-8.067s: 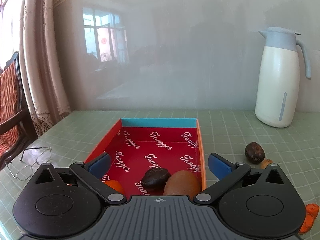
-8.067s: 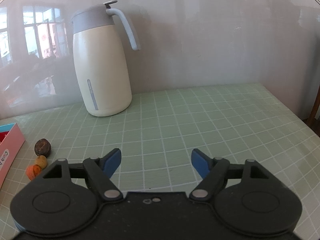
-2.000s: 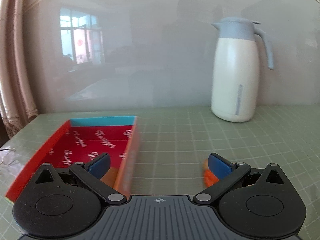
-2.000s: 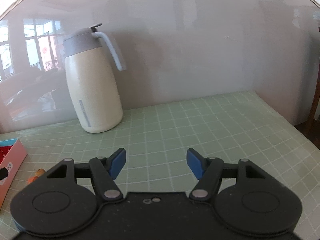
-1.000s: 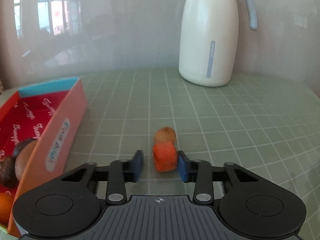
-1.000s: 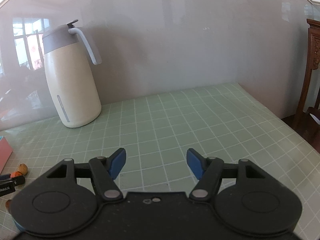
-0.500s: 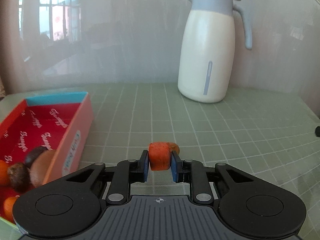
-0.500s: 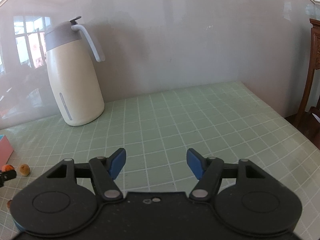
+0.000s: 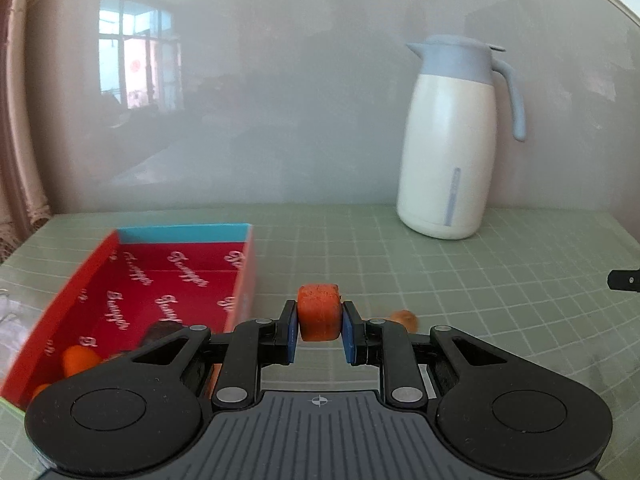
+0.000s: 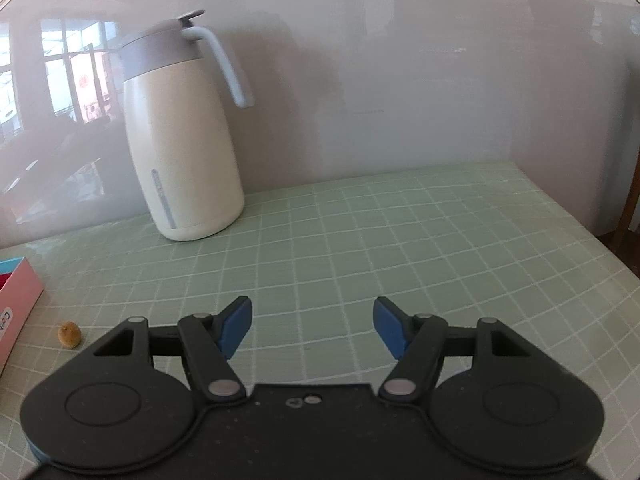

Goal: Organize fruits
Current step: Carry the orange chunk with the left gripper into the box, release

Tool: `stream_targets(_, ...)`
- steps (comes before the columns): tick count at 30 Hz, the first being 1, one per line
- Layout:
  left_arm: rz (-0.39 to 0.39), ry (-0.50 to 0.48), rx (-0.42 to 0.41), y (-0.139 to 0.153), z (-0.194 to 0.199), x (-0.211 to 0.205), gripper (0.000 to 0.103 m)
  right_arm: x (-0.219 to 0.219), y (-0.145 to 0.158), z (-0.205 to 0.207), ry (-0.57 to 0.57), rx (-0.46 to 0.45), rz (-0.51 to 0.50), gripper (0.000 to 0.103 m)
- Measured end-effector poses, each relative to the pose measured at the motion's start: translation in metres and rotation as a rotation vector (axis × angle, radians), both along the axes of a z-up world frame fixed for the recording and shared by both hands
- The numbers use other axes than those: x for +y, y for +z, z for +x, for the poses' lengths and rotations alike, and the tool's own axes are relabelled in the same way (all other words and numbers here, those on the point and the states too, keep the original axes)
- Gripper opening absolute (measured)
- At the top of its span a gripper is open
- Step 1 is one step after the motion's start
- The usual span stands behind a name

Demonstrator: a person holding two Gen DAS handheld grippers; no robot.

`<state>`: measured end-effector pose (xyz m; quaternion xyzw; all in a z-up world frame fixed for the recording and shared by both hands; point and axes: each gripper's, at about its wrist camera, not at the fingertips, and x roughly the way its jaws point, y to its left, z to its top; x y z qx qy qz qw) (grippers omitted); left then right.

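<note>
My left gripper [image 9: 319, 330] is shut on an orange fruit [image 9: 319, 310] and holds it above the green table, just right of the red box [image 9: 182, 280]. The box holds several fruits at its near end, among them an orange one [image 9: 80, 360] and a dark one [image 9: 162, 330]. A small tan fruit [image 9: 404, 317] lies on the table right of the held fruit; it also shows in the right wrist view [image 10: 70, 334]. My right gripper [image 10: 312, 328] is open and empty over bare table.
A white jug with a grey-blue lid [image 9: 450, 140] stands at the back by the wall, also in the right wrist view [image 10: 182, 132]. The box's pink corner [image 10: 18, 292] shows at the far left there. Table edge lies at right.
My left gripper closed on the orange fruit, lifted it off the table and swung left toward the red box. The small tan fruit stayed on the table. The right gripper stayed open.
</note>
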<state>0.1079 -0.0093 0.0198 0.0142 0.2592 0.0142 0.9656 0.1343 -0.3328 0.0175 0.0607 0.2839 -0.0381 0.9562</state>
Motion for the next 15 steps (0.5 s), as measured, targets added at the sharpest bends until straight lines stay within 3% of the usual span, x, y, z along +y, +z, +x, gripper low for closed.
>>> stream_targets(15,-0.003,0.126,0.004,-0.002,-0.007,0.062,0.023,0.035,-0.002,0.012,0.051,0.015,-0.007,0.067)
